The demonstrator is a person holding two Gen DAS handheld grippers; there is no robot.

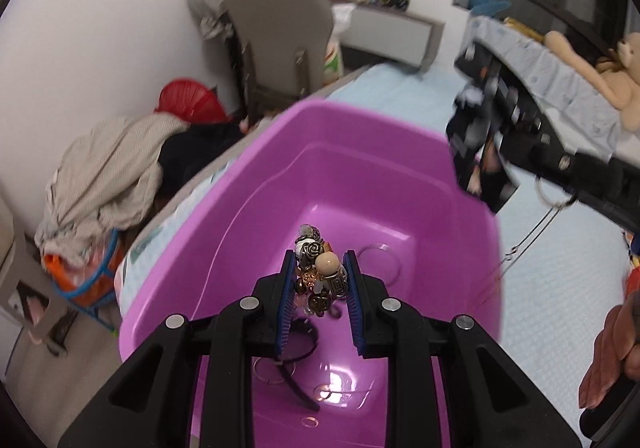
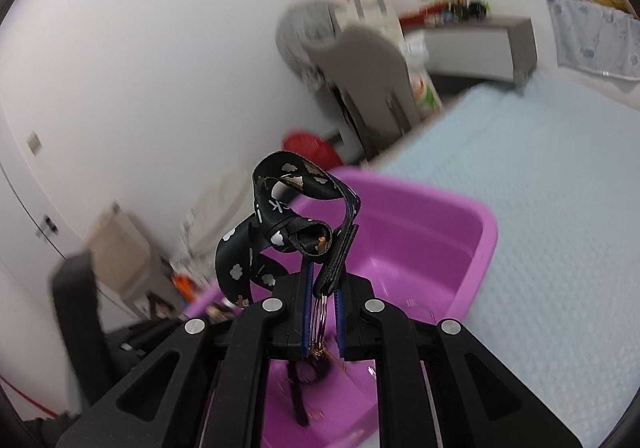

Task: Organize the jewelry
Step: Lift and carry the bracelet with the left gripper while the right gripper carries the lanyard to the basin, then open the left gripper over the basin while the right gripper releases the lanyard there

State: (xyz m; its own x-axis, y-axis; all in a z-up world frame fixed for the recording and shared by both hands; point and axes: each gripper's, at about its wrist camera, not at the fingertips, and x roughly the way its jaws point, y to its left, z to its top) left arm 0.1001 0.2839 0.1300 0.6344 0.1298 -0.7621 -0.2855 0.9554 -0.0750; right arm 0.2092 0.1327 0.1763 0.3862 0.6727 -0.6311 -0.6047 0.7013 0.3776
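Left gripper [image 1: 320, 272]: fingers [image 1: 285, 300] clamped on a beaded bracelet [image 1: 318, 272], a cluster of metal rose beads, a cream bead and amber ones, pinched between the blue pads. Held above the inside of the purple tub [image 1: 280, 176], over its floor. Right gripper [image 2: 320, 308]: fingers [image 2: 306, 312] pressed nearly together on a bunch of key rings [image 2: 320, 312] attached to a black lanyard [image 2: 280, 216] printed with white clouds, its strap looping up in front of the pads. Seen from the left wrist view, same lanyard [image 1: 480, 152] dangling near the tub's far right rim, thin chains trailing beneath.

Already lying on the tub floor: a clear ring [image 1: 378, 262], a dark cord [image 1: 296, 376], another small ring and a few pale bits, too blurred to name. Tub resting on the bed [image 1: 552, 288] with its pale blue cover. Judged as midway: several pieces collected in the tub, two more carried in hand, neither released yet. Whether further jewelry waits elsewhere, not visible.

Both grippers angled downward toward the tub, left one over its near half, right one off to its right and somewhat higher. Background smeared in both views. A bare hand [image 1: 612, 352] showing at the lower right edge of the left wrist view.
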